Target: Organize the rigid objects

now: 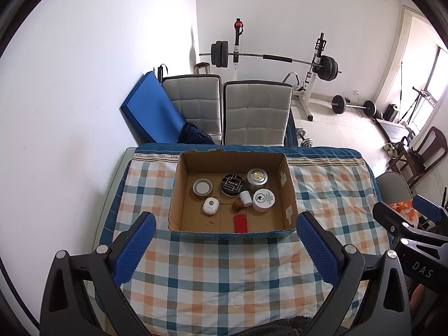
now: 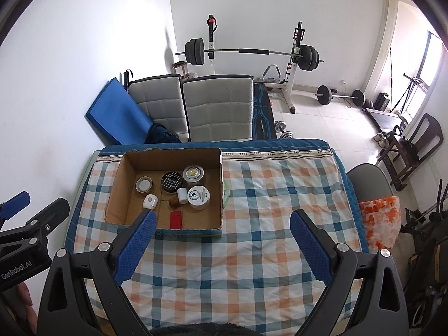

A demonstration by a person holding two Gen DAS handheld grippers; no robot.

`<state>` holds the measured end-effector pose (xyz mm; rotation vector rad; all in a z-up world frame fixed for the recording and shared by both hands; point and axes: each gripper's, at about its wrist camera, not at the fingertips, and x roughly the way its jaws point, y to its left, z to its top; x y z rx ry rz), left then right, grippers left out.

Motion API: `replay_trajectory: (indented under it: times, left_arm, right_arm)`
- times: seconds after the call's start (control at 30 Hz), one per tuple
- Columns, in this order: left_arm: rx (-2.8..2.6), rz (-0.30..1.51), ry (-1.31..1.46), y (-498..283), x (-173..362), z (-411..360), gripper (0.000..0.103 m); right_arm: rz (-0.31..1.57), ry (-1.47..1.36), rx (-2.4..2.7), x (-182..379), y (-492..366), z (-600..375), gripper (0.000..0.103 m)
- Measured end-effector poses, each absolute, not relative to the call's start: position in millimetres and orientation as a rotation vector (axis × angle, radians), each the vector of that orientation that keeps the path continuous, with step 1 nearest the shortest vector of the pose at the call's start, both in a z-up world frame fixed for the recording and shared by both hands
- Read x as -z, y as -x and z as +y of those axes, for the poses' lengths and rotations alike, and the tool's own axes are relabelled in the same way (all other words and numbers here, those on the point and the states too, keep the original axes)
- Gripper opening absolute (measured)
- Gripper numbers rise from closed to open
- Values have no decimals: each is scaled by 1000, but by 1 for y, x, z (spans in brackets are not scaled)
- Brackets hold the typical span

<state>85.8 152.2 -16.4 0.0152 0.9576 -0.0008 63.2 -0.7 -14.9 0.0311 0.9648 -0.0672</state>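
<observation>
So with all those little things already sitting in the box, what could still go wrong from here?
Two risks, I think. The small items sit tightly clustered: the white bottle lies against the white jar and silver tin, so reaching in could nudge neighbours. Also, the cardboard box rests on a loose checked cloth; bumping a wall with either open gripper, left or right, might slide it.
</observation>
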Motion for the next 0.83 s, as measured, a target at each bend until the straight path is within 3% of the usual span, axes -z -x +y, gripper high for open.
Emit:
replay_trajectory:
  times: [0.83]
  left_arm:
    - [30,943,-25,-97,2,147,103]
  right_arm:
    - [938,-27,116,11,-60,-10,98]
